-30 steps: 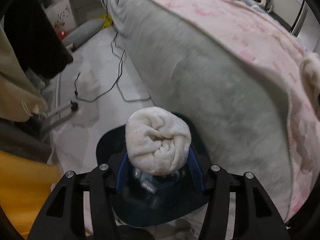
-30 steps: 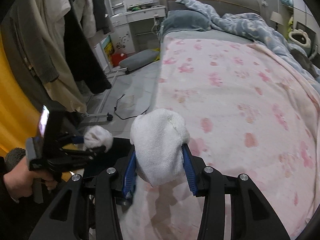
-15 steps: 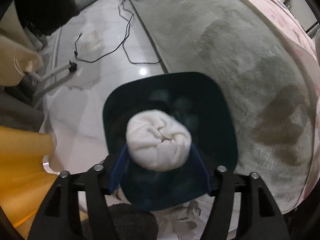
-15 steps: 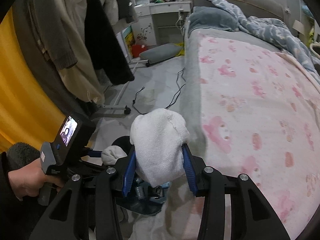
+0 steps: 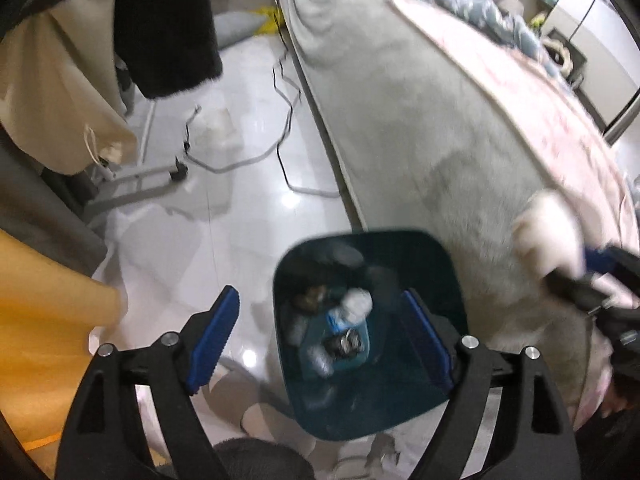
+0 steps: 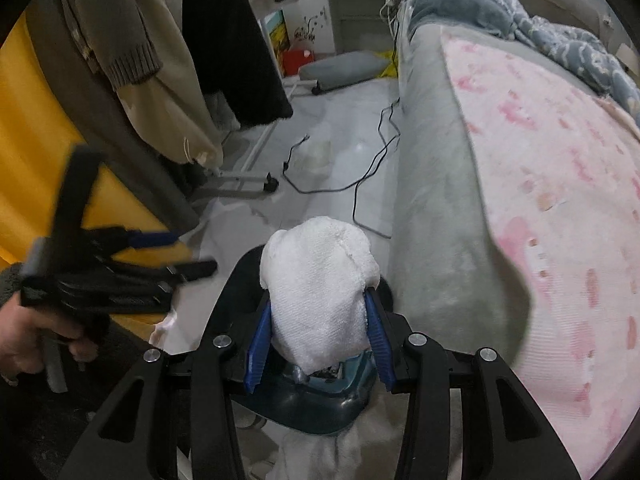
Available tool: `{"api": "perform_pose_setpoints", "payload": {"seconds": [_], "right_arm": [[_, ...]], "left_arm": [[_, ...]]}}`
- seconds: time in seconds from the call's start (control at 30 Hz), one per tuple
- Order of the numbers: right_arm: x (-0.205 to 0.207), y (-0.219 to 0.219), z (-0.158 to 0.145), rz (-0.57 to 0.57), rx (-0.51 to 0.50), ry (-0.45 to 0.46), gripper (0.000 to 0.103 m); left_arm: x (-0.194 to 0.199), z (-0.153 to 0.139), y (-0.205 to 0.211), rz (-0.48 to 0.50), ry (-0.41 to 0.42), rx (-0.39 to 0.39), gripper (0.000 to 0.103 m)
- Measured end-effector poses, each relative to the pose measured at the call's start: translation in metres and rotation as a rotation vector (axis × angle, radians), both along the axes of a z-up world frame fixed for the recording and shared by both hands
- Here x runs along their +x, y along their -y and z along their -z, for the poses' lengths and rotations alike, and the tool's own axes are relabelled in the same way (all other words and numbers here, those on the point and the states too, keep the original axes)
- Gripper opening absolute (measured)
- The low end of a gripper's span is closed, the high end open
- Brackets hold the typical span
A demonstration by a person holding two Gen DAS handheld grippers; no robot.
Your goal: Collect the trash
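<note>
A dark teal trash bin stands on the floor beside the bed, with bottles and scraps inside. My left gripper is open and empty above its left rim. It also shows blurred at the left of the right wrist view. My right gripper is shut on a white cloth wad and holds it over the bin. In the left wrist view the wad shows blurred at the right, above the bed's edge.
A grey bed with a pink blanket runs along the right. Cables lie on the white floor. Coats hang on a rack at left, with its wheeled base below. A yellow curtain hangs at the far left.
My left gripper has opened and its white wad is gone from between the fingers. My right gripper has carried its wad down over the bin.
</note>
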State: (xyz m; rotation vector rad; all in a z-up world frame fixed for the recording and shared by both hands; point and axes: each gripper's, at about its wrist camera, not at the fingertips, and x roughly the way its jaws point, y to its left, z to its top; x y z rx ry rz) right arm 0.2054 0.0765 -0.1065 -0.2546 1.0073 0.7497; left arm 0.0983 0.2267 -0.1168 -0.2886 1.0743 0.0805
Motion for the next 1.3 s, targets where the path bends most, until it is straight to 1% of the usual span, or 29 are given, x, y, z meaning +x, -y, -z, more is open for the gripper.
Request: {"api": "perform_pose_setpoints", "payload": {"seconds": [0.17,0.33,0.47,0.6,0.7,0.77,0.83,0.87,0.93,1.03,1.13,1.2,1.3], "right_arm": [[0.002,-0.017,0.022,-0.025,-0.044,-0.036,0.045],[0.007,-0.031,0.051,-0.036,-0.088,-0.095,0.045],[0.008,-0.042,0.068,-0.044,-0.117,-0.117,0.047],[0.009,-0.049,0.082,-0.045,-0.137,-0.130,0.047],[0.009,-0.051,0.094,-0.047,-0.154,-0.141,0.047],[0.009,-0.051,0.098,-0.049,-0.158,-0.147,0.052],[0.007,-0.052,0.101,-0.048,-0.154,-0.157,0.063],[0.006,-0.051,0.102,-0.052,-0.149,-0.161,0.065],[0.005,-0.049,0.102,-0.056,-0.146,-0.156,0.074],[0.004,-0.043,0.093,-0.044,-0.114,-0.130,0.080],[-0.001,-0.036,0.080,-0.034,-0.098,-0.090,0.083],[-0.004,-0.031,0.068,-0.030,-0.079,-0.057,0.085],[-0.007,-0.022,0.050,-0.025,-0.046,-0.014,0.090]], "left_arm": [[-0.005,-0.029,-0.008,-0.029,0.115,0.004,0.084],[-0.007,-0.057,-0.009,-0.038,0.231,0.046,0.085],[-0.010,-0.074,-0.006,-0.037,0.312,0.064,0.086],[-0.013,-0.092,-0.005,-0.047,0.382,0.063,0.089],[-0.013,-0.106,-0.002,-0.056,0.437,0.041,0.093],[-0.013,-0.115,0.002,-0.052,0.466,0.050,0.094],[-0.015,-0.125,0.007,-0.050,0.499,0.072,0.095],[-0.015,-0.129,0.010,-0.047,0.511,0.081,0.096],[-0.015,-0.137,0.018,-0.041,0.530,0.108,0.097],[-0.013,-0.145,0.031,-0.035,0.547,0.137,0.098],[-0.011,-0.152,0.044,-0.026,0.567,0.141,0.098],[-0.013,-0.158,0.051,-0.042,0.594,0.153,0.099],[-0.016,-0.170,0.064,-0.077,0.634,0.212,0.100]]}}
